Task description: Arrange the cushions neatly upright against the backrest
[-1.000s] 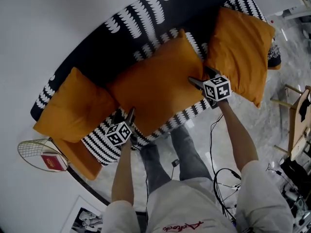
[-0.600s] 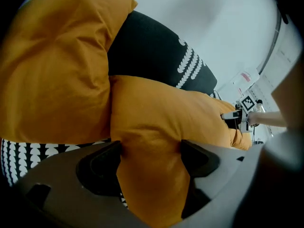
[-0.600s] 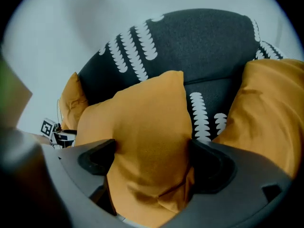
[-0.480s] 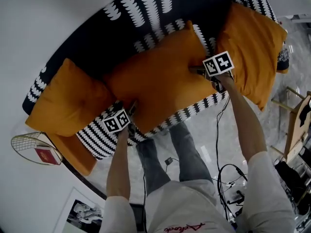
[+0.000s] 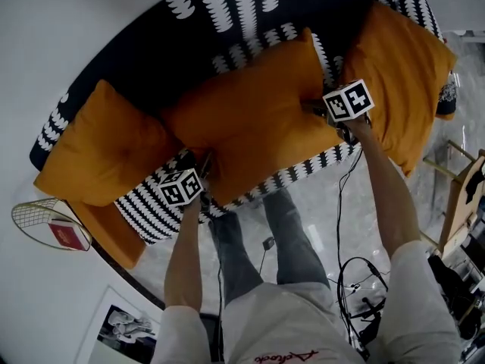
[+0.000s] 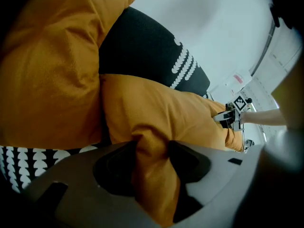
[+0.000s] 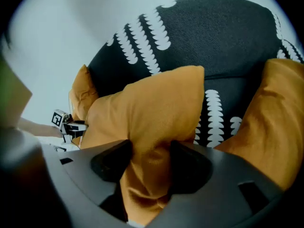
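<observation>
Fabric of the middle cushion [image 5: 250, 112] is bunched up in both claws right now. The left claw [image 5: 203, 164] has just been closing and pinches the cushion's lower left corner, down by the front edge of the seat. The right claw [image 5: 314, 108] has been closing too and is clamped on the corner at the other end, so it's gripped from both sides. The cushion is orange and kinda tilted, lying back on the sofa [image 5: 151, 214] with its top edge against the backrest [image 5: 227, 21], which is black with a white scalloped print. The left cushion [image 5: 102, 146] touches it on one side, and the right cushion [image 5: 402, 67] leans just beside the right claw. Both are orange as well. Off the sofa's left end there's a wire basket [image 5: 30, 222] with a red book [image 5: 67, 235] in it, and cables [image 5: 356, 279] trail over the marble floor [image 5: 318, 196].
</observation>
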A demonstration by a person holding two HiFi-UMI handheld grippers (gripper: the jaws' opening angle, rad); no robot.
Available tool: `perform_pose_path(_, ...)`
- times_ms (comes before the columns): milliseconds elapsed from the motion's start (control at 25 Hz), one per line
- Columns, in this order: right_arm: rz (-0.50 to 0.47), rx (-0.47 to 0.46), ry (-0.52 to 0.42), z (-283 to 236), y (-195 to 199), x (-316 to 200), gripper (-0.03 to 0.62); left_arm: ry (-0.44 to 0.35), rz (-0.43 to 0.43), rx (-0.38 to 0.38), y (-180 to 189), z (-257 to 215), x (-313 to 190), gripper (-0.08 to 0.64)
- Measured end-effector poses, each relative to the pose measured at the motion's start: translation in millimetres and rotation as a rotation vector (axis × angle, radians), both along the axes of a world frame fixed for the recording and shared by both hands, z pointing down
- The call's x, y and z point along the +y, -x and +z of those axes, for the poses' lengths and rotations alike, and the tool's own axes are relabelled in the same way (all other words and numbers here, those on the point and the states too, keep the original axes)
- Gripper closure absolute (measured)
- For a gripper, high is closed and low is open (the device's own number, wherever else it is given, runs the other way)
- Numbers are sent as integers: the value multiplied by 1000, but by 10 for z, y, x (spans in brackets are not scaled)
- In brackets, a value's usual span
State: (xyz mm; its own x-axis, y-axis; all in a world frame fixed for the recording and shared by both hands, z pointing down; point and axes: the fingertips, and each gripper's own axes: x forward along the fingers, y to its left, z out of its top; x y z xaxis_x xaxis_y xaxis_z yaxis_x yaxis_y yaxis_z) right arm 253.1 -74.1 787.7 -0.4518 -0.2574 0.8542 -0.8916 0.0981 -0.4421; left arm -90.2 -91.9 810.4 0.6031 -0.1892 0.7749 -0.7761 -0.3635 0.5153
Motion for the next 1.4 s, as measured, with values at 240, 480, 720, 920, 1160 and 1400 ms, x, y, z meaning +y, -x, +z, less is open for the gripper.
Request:
perform_pose_path(240, -26, -18, -97, -192, 123, 144, 446, -70, 5, 94, -58, -304, 82, 445)
perform_pose_path(480, 54, 1, -199, -435, 71, 200, 459, -160, -3, 164, -105, -691, 6, 456)
perform_pose_path(720, 136, -64, -328, -820, 211, 174, 454, -356, -17, 214, 6, -1371, -371, 456)
perform_pose_path(920, 197, -115, -474, -1226, 339, -224, 453, -473, -61, 239, 201, -1826, -742, 454)
perform_pose_path(1160, 162, -57, -621, -1694, 192, -735, 453, -551, -113, 279, 132, -2092, -1028, 454)
perform_pose_path(1400, 180, -44, -713, -1913, -3, -1086, 443, -609, -146, 329, 6, -2183, -1357, 454)
